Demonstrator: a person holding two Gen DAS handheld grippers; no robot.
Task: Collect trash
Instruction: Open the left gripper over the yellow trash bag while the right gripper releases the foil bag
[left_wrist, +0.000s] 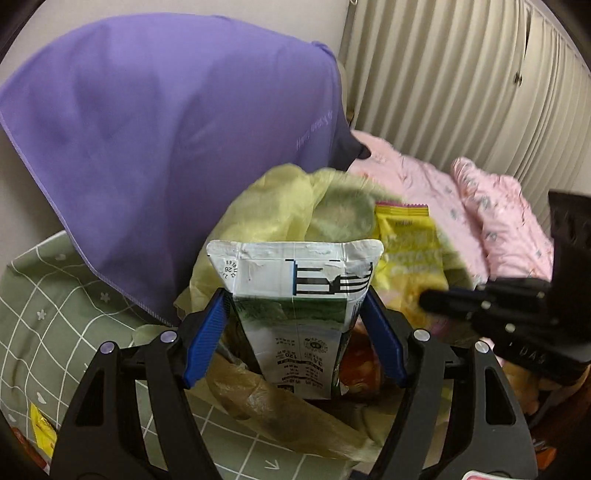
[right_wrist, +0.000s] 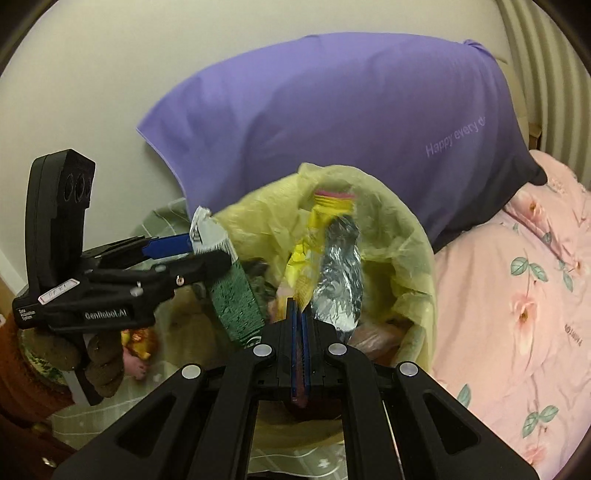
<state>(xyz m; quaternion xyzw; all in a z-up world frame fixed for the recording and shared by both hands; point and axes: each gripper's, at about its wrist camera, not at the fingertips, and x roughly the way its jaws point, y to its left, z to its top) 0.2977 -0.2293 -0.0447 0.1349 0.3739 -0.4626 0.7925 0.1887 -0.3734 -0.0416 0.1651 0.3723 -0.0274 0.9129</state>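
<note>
- Two grippers hang over the yellow trash bag, each carrying a piece of rubbish.
- The left gripper is clamped on a milk carton, its long axis running away from the camera, directly above the bag's mouth.
- The right gripper is pinched together on the yellow chip packet, foil lining showing, already inside the opening.
- Judgement: the packet is nearer release; parting the pads should drop it.
- Purple pillow and pink quilt lie beyond.

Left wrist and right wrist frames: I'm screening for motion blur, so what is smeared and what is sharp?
Left wrist: the milk carton is crisp, while the yellow chip bag and right gripper are smeared. Right wrist: the chip bag blurs near its top; the purple pillow text stays legible.
</note>
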